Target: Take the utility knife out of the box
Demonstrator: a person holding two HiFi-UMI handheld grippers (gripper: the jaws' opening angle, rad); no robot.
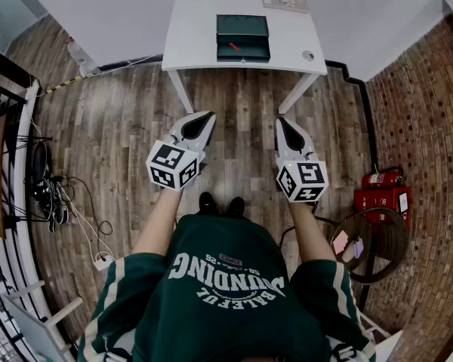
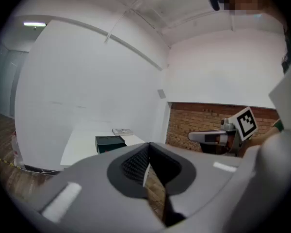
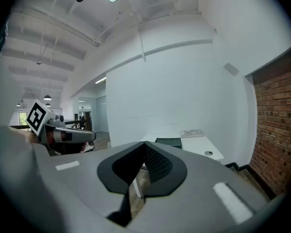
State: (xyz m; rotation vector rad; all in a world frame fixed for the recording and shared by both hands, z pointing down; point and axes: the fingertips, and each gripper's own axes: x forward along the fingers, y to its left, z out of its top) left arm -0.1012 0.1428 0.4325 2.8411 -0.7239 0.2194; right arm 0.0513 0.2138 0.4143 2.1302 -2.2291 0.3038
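A dark green box (image 1: 243, 38) lies open on the white table (image 1: 196, 29) at the far end of the room. A small red utility knife (image 1: 234, 47) rests inside it. My left gripper (image 1: 205, 117) and right gripper (image 1: 284, 123) hang side by side over the wooden floor, well short of the table. Both are shut with nothing between the jaws. In the left gripper view the box (image 2: 110, 142) shows far beyond the left gripper (image 2: 148, 148). In the right gripper view the box (image 3: 168, 141) is likewise distant past the right gripper (image 3: 144, 152).
A flat pale panel (image 1: 284, 0) and a small round object (image 1: 308, 55) share the table. A red fire extinguisher (image 1: 381, 179) and a round wicker stool (image 1: 374, 243) stand by the brick wall at right. Cables (image 1: 53, 194) trail along the left.
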